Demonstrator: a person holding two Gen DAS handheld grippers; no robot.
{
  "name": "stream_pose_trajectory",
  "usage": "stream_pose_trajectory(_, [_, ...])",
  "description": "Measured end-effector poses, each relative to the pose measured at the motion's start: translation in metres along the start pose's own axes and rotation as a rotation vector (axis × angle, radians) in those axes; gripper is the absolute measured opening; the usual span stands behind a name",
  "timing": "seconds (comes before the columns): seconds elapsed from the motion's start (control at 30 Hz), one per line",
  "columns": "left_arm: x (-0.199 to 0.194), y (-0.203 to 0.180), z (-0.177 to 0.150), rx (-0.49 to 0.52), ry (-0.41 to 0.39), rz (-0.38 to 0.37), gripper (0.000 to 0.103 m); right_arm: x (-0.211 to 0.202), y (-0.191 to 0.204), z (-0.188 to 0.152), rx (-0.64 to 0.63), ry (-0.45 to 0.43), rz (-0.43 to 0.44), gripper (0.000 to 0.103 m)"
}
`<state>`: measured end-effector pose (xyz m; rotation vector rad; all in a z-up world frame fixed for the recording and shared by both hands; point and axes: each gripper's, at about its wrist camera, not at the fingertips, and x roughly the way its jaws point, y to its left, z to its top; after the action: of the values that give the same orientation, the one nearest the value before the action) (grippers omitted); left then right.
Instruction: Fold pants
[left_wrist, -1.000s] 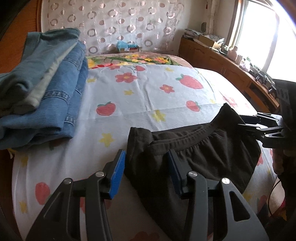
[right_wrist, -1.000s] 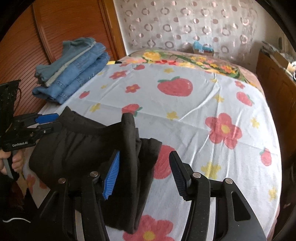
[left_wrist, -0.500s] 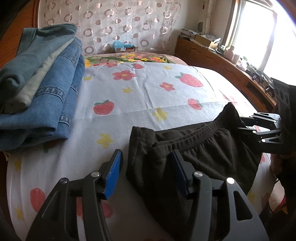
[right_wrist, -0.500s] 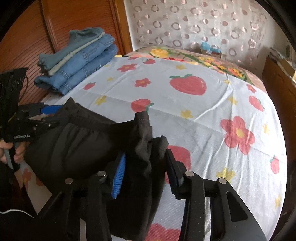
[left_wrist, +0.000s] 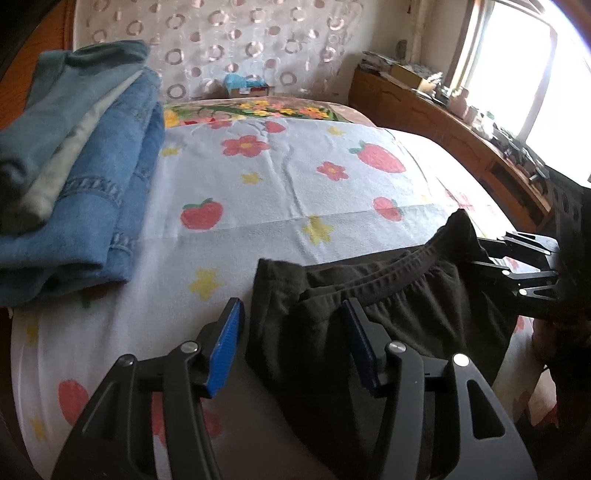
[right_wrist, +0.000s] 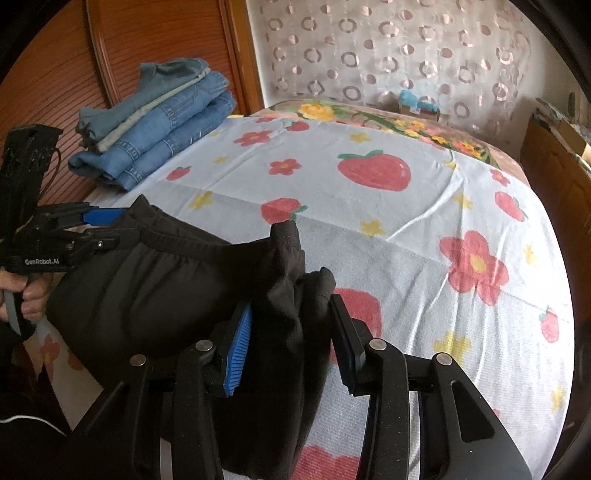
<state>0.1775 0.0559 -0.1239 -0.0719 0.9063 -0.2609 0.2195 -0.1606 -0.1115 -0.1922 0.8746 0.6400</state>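
Left gripper (left_wrist: 291, 347): nearest in the left wrist view. The 2 blue-padded fingers stand wide apart over the left end of the waistband, and the cloth lies between them without being pressed. The jaws are released.
Right gripper (right_wrist: 291, 343): nearest in the right wrist view. A bunched fold of black cloth stands up between the 2 fingers. The blue pad on the left touches the cloth and the dark finger on the right is at the cloth edge, but a gap stays between the fingers, so I cannot tell if the fold is truly pinched.
Black pants (left_wrist: 388, 314): they lie at the near edge of the bed, folded into a short dark bundle, with the elastic waistband turned toward the far side. The 2 grippers are at its 2 ends.
Hand (right_wrist: 22, 291): at the left edge of the right wrist view, it squeezes the handle of the other gripper.
Bedsheet (right_wrist: 369, 229): pale blue, printed with strawberries, red flowers and yellow stars. It has some creases and covers most of the bed.
Folded jeans (left_wrist: 74, 177): a stack of blue denim, with 1 pale layer in it, on the far left side of the bed beside the wooden panel (right_wrist: 55, 74).
Curtain (left_wrist: 240, 44): behind the bed, with a ring pattern.
Window (left_wrist: 535, 74): bright, at the far right above a long wooden cabinet (left_wrist: 443, 122).
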Motion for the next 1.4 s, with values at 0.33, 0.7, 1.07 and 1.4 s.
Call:
stream_pose_trajectory(0.33, [0.000, -0.005, 0.000, 0.015, -0.007, -0.066, 0.031, 0.000, -0.001, 0.000, 0.006, -0.001, 0.010, 0.041])
stream_pose_trajectory(0.7, [-0.005, -0.007, -0.001, 0.013, -0.032, -0.054, 0.024, -0.001, -0.002, 0.001, 0.009, 0.000, 0.035, 0.019])
stream_pose_trajectory(1.07, [-0.026, -0.016, 0.000, 0.040, -0.108, -0.066, 0.012, -0.022, 0.013, 0.006, 0.002, -0.065, 0.034, 0.008])
stream_pose_trajectory(1.4, [-0.062, -0.035, -0.002, 0.040, -0.201, -0.083, 0.012, -0.068, 0.025, -0.007, 0.014, -0.148, 0.008, 0.008])
